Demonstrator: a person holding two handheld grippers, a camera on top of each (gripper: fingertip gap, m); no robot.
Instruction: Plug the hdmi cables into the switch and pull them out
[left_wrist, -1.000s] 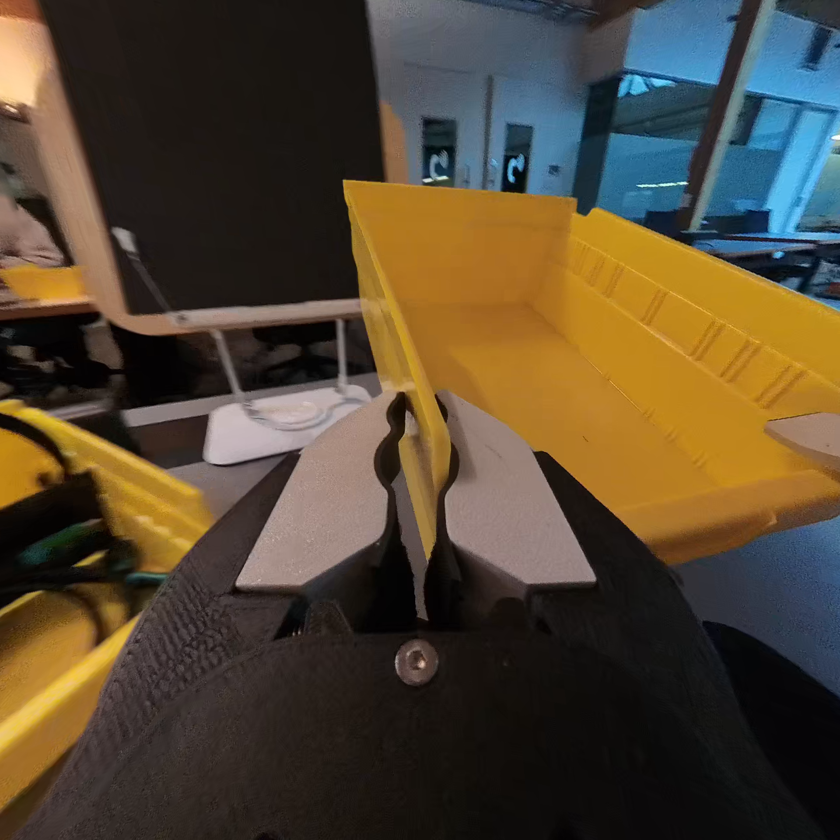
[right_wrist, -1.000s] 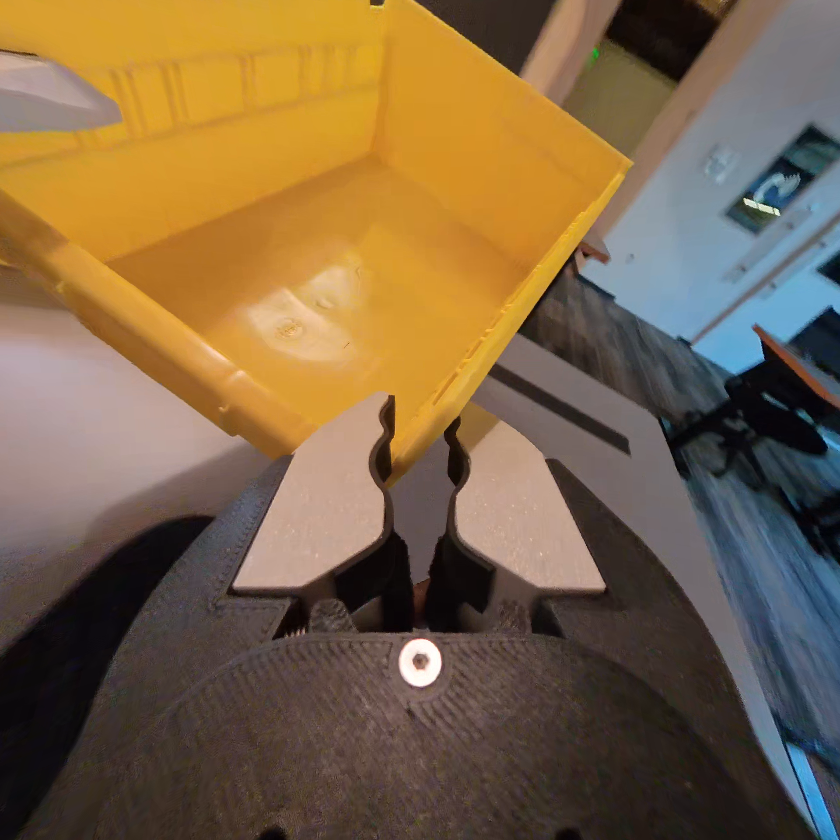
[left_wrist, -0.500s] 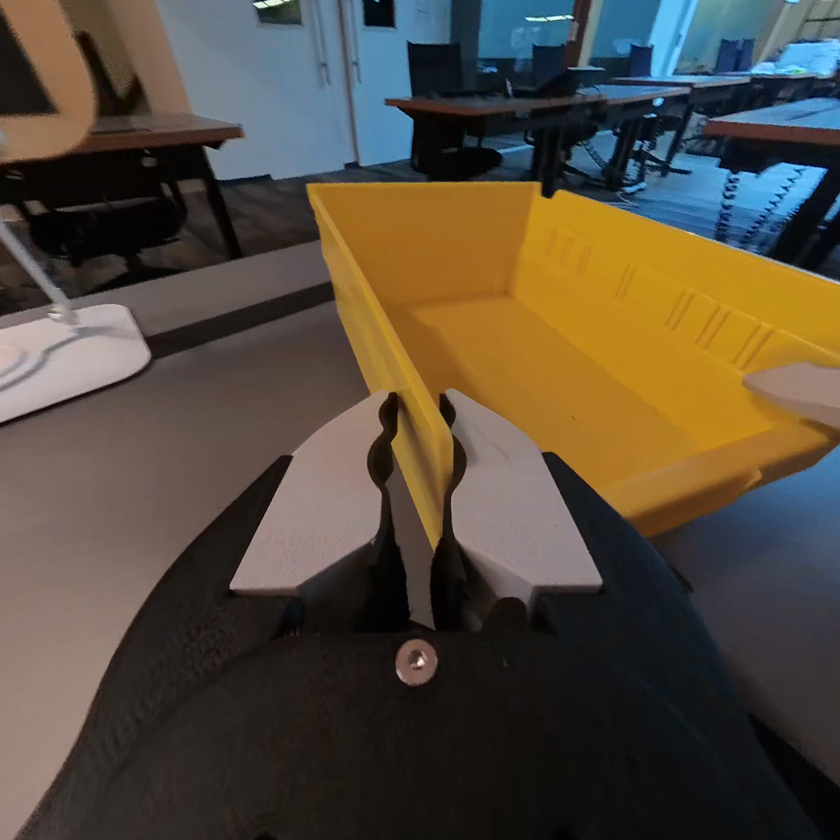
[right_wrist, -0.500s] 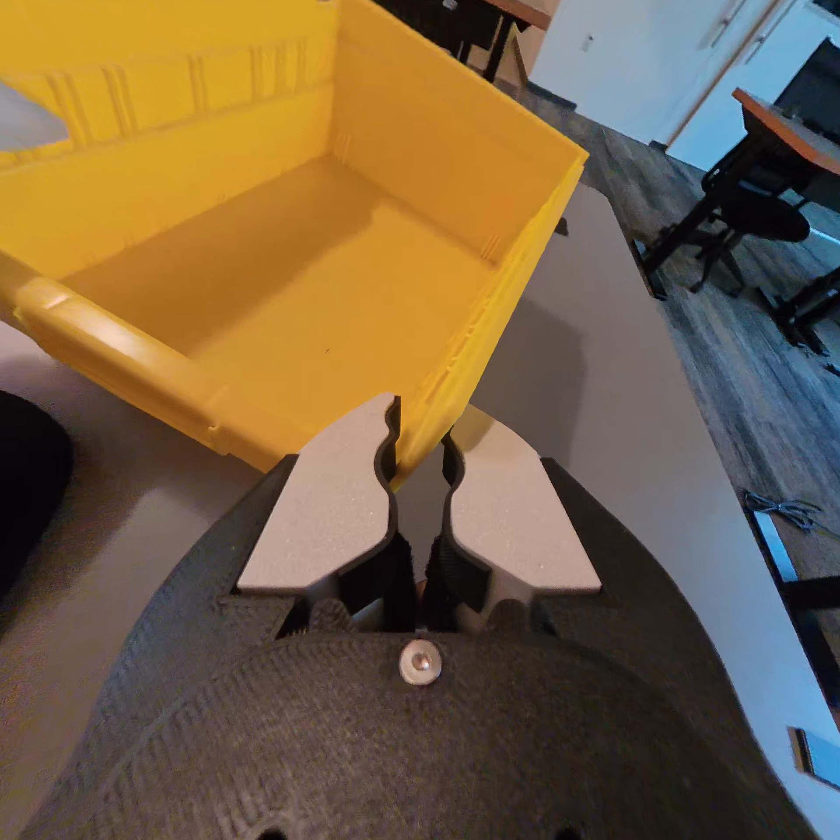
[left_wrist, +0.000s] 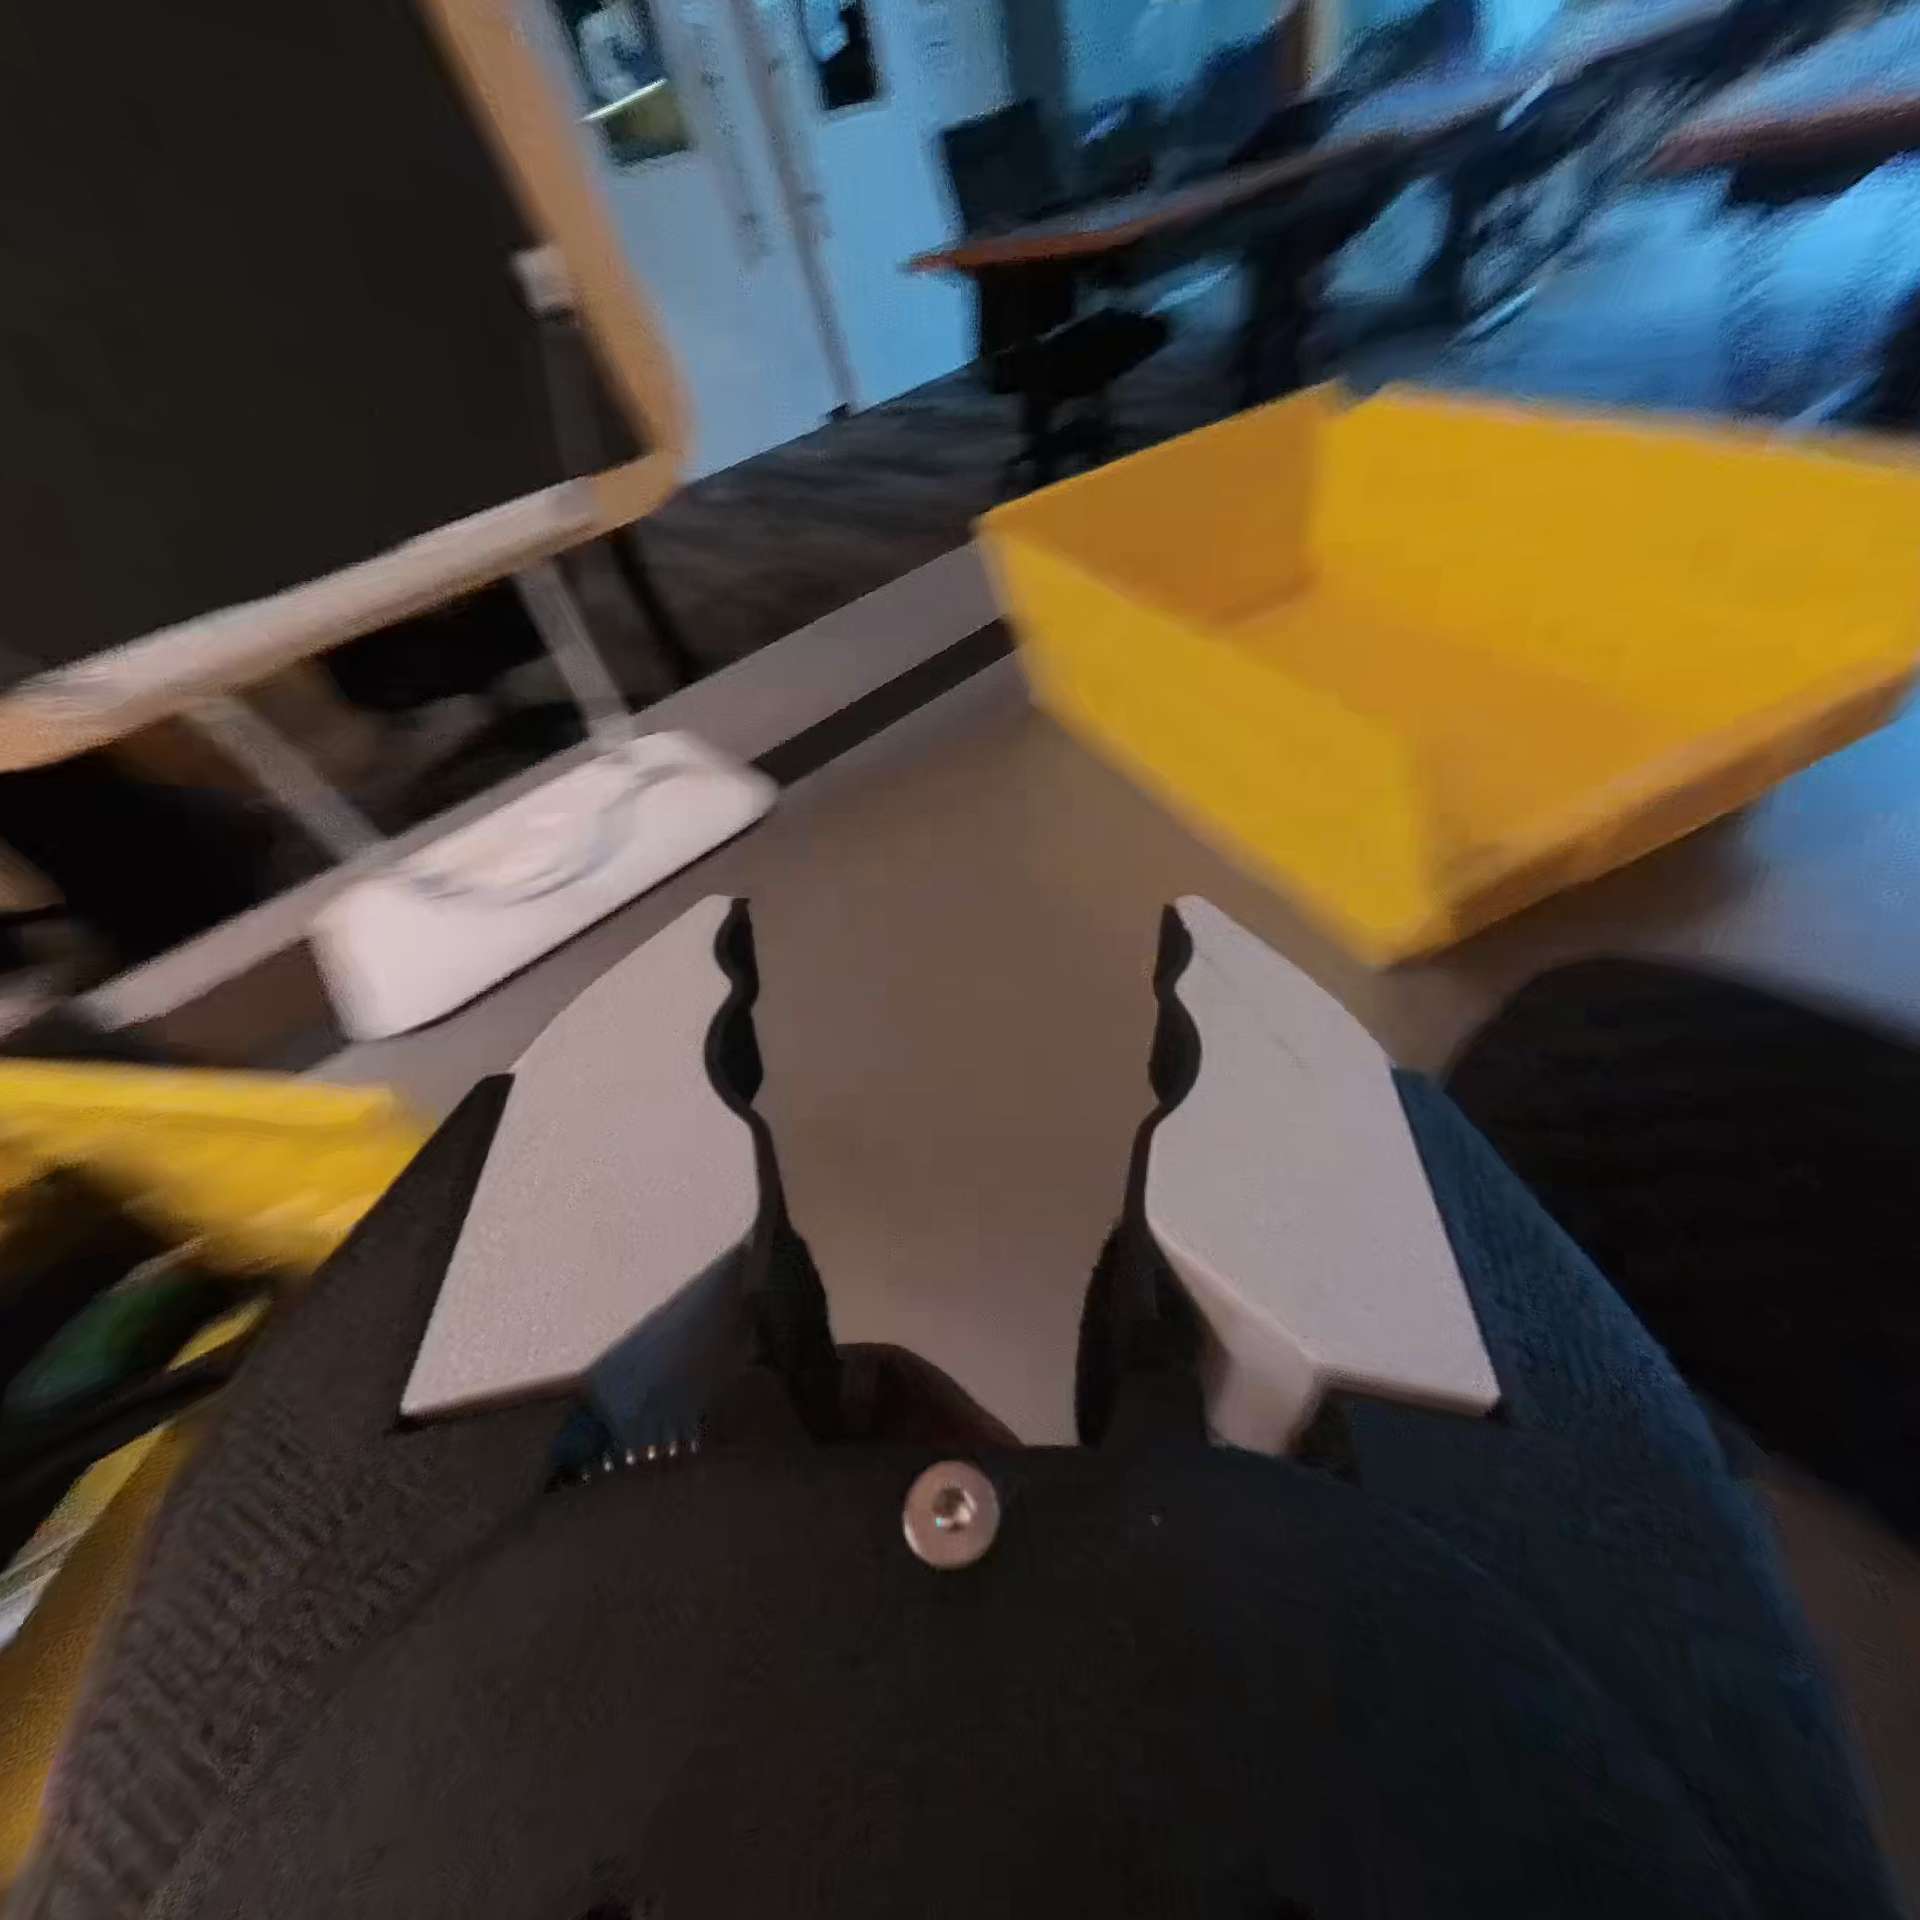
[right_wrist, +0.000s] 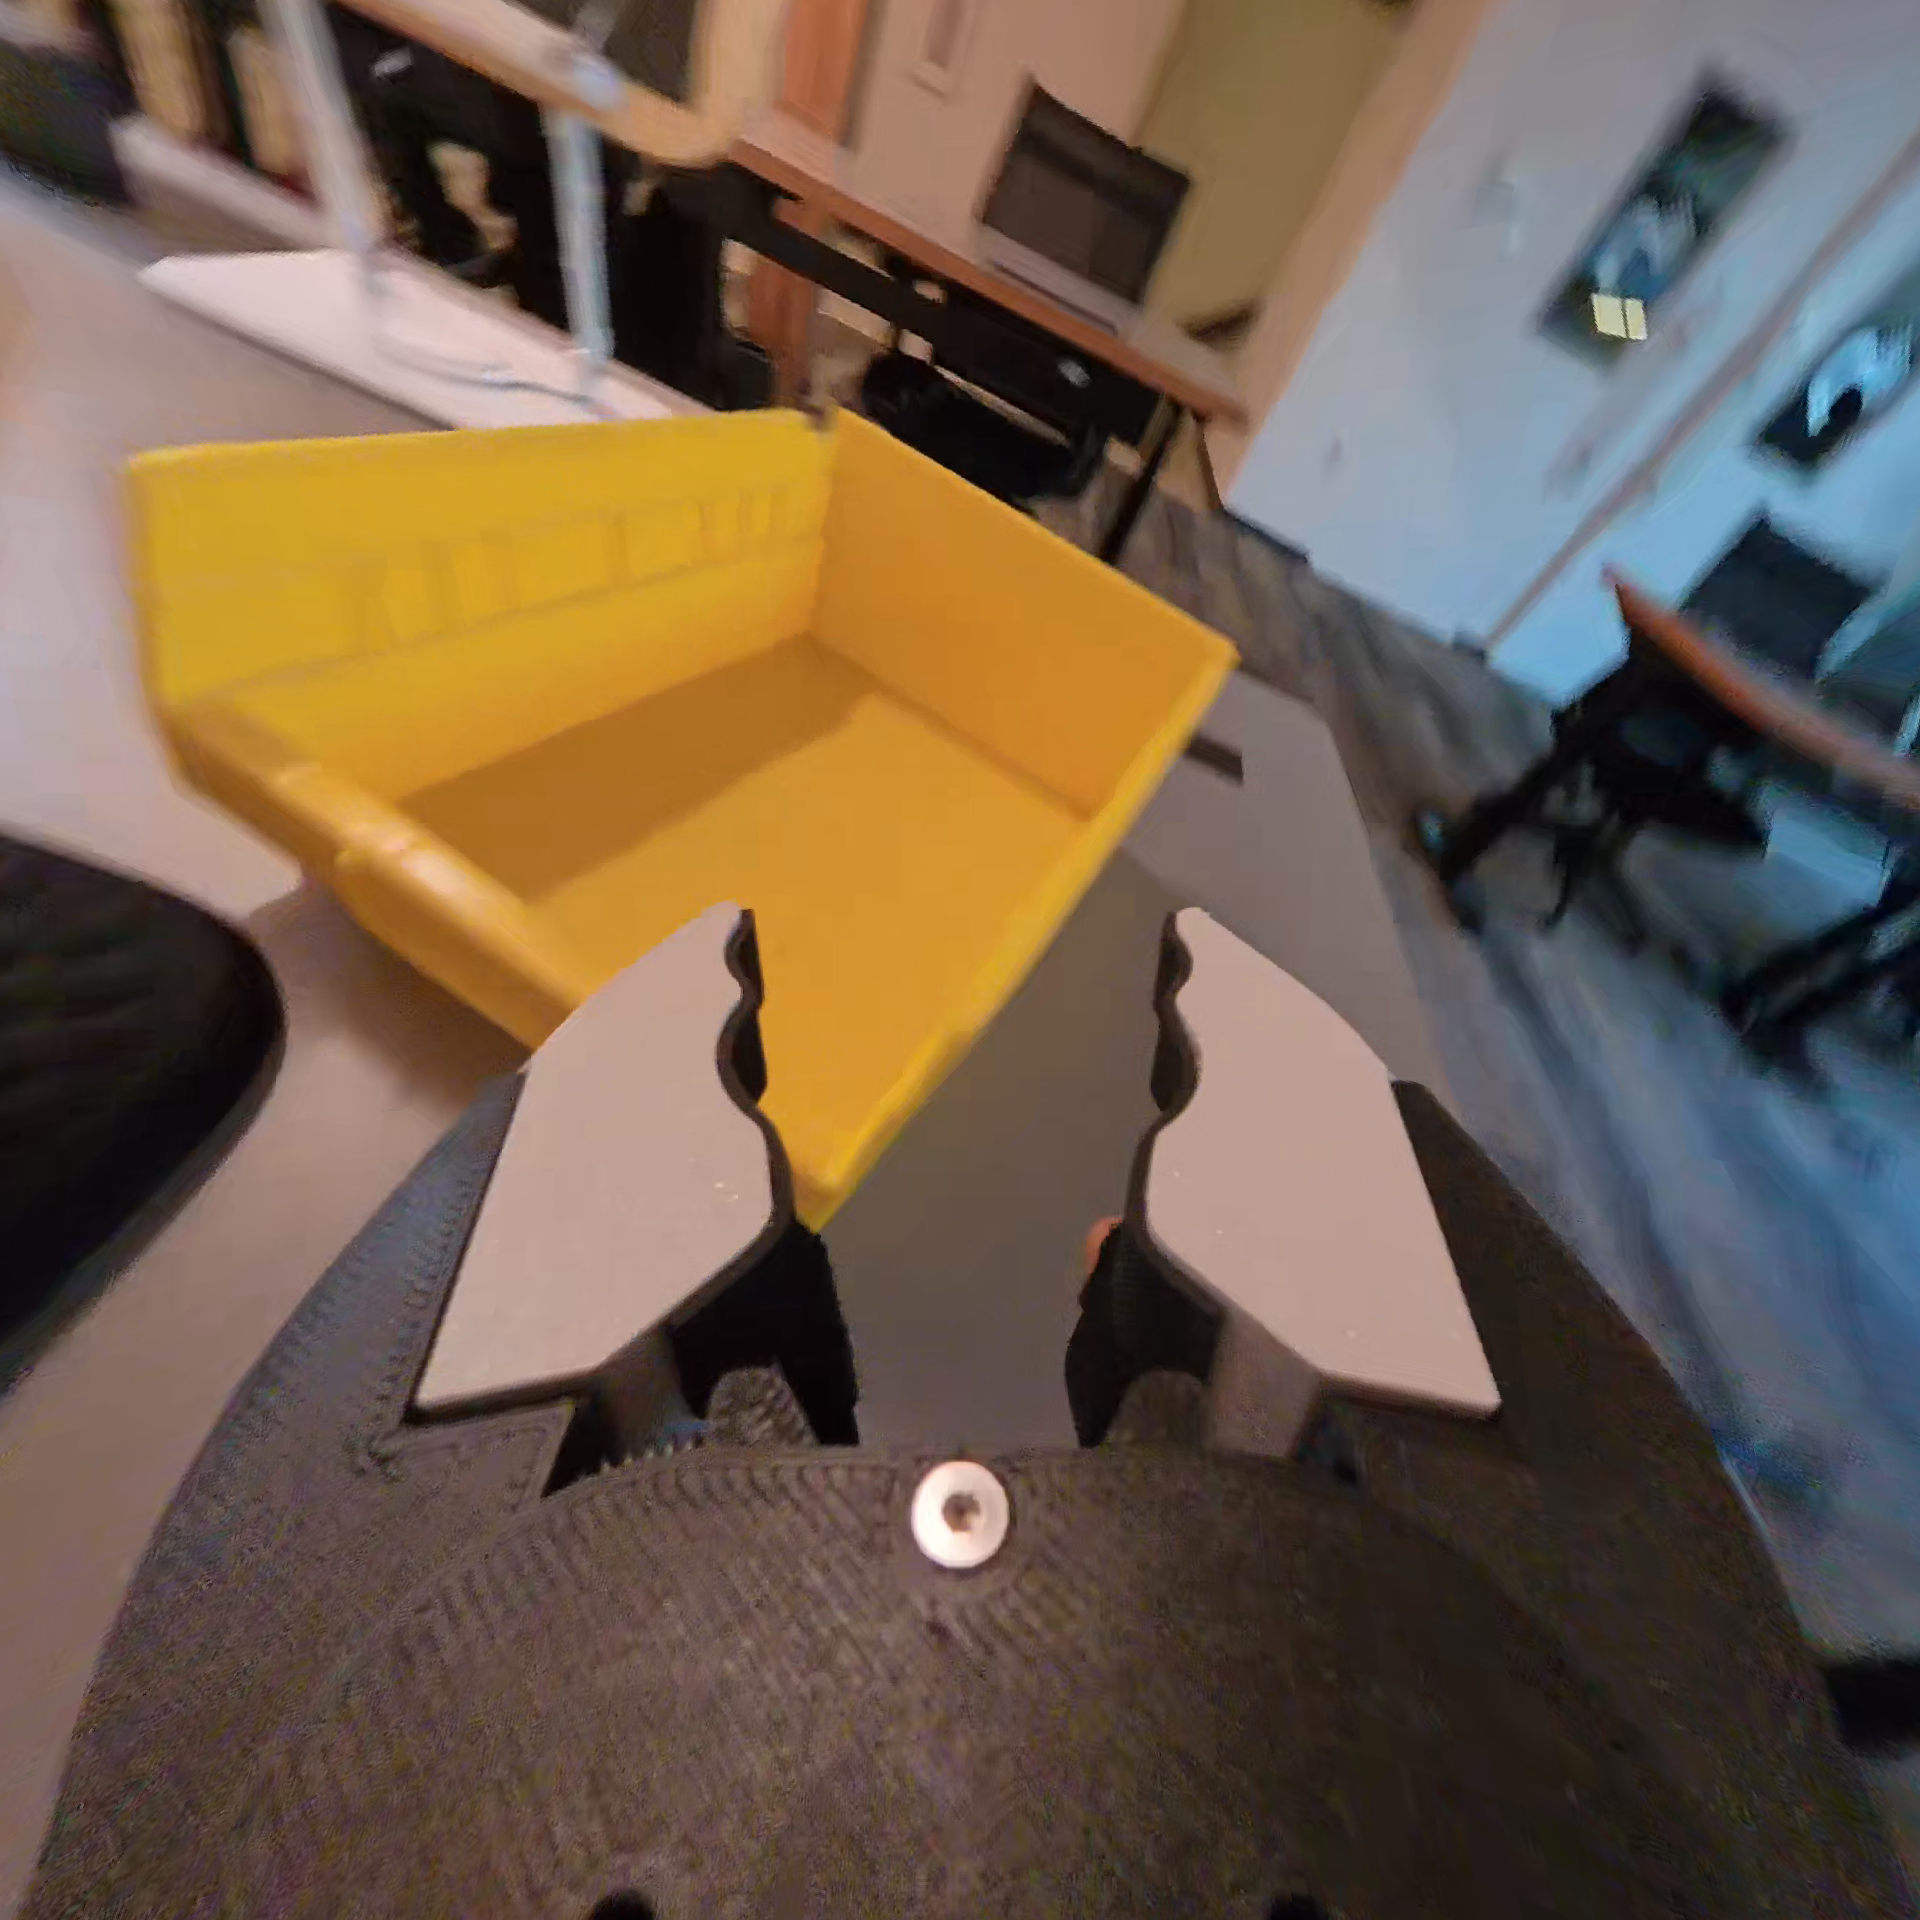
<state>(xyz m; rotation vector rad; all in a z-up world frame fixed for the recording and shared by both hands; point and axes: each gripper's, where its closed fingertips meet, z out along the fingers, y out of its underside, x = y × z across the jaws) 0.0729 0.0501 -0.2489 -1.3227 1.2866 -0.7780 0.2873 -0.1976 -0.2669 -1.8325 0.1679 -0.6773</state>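
Mostly blurred: yellow bin, second bin cut off.

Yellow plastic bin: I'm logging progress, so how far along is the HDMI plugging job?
Done: the empty yellow plastic bin stands on the grey table. In hand: nothing; the left tool and right tool are open. Left: all plugging and pulling. No switch shows; dark cables lie blurred in a second yellow bin.

dim indoor light — both views smeared by motion blur, worst at the wide-angle edges, bluish beyond.
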